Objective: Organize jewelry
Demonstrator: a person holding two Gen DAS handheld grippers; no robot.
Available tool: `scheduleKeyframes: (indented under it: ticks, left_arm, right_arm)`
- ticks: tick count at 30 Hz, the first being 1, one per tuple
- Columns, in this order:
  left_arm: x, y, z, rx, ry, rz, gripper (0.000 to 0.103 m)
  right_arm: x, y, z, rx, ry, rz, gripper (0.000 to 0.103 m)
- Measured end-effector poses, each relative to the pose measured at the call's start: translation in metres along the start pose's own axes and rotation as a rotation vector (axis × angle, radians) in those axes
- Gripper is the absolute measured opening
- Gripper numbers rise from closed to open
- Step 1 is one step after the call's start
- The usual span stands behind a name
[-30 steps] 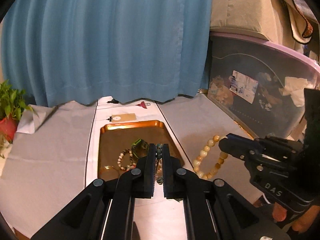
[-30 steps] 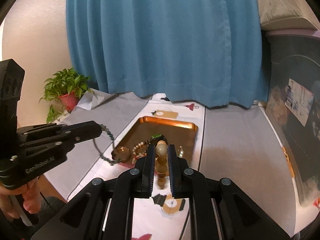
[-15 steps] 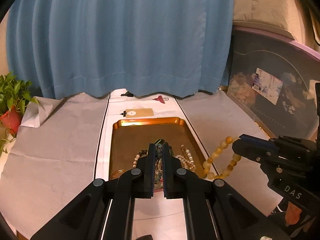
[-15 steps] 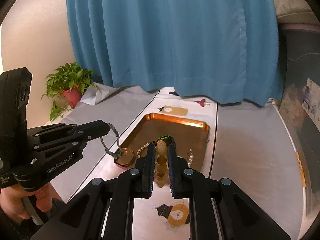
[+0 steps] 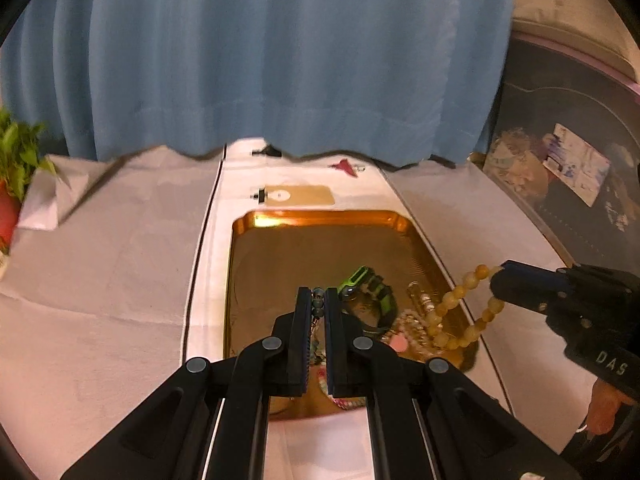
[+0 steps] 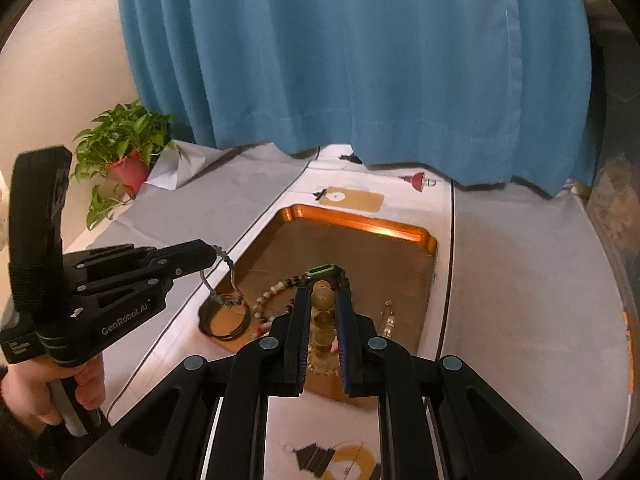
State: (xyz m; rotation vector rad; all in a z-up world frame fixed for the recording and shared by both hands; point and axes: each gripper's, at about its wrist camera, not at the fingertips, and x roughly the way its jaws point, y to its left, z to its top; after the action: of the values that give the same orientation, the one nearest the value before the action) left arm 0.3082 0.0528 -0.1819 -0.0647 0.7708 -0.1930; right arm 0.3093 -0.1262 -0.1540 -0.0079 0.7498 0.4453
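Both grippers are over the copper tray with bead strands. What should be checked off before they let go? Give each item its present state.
1. Left gripper shut on the small grey-green bead bracelet: ok.
2. Right gripper shut on the large amber bead bracelet: ok.
3. Grey-green bracelet hangs over the rectangular copper tray: ok, at its near left corner.
4. Amber bracelet hangs inside the tray rim: cannot tell, it dangles near the right edge.
5. Strands clear of the green-and-black watch and other jewelry in the tray: cannot tell.
6. Bare tray floor free for laying down: ok, far half.
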Motion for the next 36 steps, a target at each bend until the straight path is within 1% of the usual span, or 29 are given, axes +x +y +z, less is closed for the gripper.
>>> scheduleKeyframes:
  ticks: [3, 7, 9, 13, 16, 18, 19, 20, 21, 22, 23, 27, 30, 33, 36]
  left_arm:
    - [0.023, 0.010, -0.003, -0.033, 0.044, -0.010, 0.004]
    - [0.054, 0.017, -0.011, -0.061, 0.100, -0.006, 0.004]
    - [0.064, 0.018, -0.015, -0.058, 0.121, 0.005, 0.004]
    - [0.074, 0.019, -0.023, -0.064, 0.156, 0.016, 0.004]
    - [0.071, 0.015, -0.026, -0.053, 0.177, 0.004, 0.004]
    - [0.069, 0.011, -0.027, -0.045, 0.205, 0.020, 0.012]
    - [0.068, 0.009, -0.027, -0.044, 0.214, 0.028, 0.030]
    - [0.064, 0.006, -0.027, -0.041, 0.218, 0.052, 0.060]
    - [0.060, 0.005, -0.027, -0.040, 0.209, 0.073, 0.074]
    - [0.051, 0.003, -0.028, -0.036, 0.180, 0.082, 0.075]
    - [0.041, 0.001, -0.028, -0.032, 0.152, 0.082, 0.075]
    - [0.017, 0.002, -0.032, -0.053, 0.147, 0.088, 0.077]
    - [0.000, 0.004, -0.037, -0.072, 0.129, 0.075, 0.077]
    - [-0.014, 0.002, -0.044, -0.080, 0.111, 0.066, 0.081]
    - [-0.024, -0.003, -0.052, -0.068, 0.106, 0.068, 0.081]
  right_arm:
    - [0.023, -0.011, -0.001, 0.024, 0.035, 0.002, 0.013]
    - [0.058, -0.025, -0.012, 0.056, 0.108, -0.028, 0.013]
    - [0.070, -0.029, -0.018, 0.066, 0.134, -0.047, 0.013]
    - [0.087, -0.035, -0.034, 0.098, 0.170, -0.073, 0.013]
    - [0.089, -0.041, -0.042, 0.158, 0.166, -0.066, 0.015]
    - [0.089, -0.045, -0.047, 0.202, 0.175, -0.073, 0.023]
    - [0.085, -0.046, -0.049, 0.221, 0.167, -0.072, 0.034]
    - [0.082, -0.047, -0.050, 0.229, 0.159, -0.071, 0.047]
    - [0.075, -0.046, -0.051, 0.237, 0.143, -0.077, 0.054]
    - [0.067, -0.045, -0.053, 0.244, 0.121, -0.080, 0.064]
    - [0.059, -0.043, -0.055, 0.248, 0.101, -0.071, 0.066]
    - [0.032, -0.033, -0.063, 0.249, 0.071, -0.078, 0.068]
    - [0.014, -0.020, -0.070, 0.232, 0.058, -0.106, 0.069]
    - [0.001, -0.006, -0.078, 0.238, 0.049, -0.108, 0.070]
    - [-0.007, 0.003, -0.087, 0.239, 0.041, -0.118, 0.072]
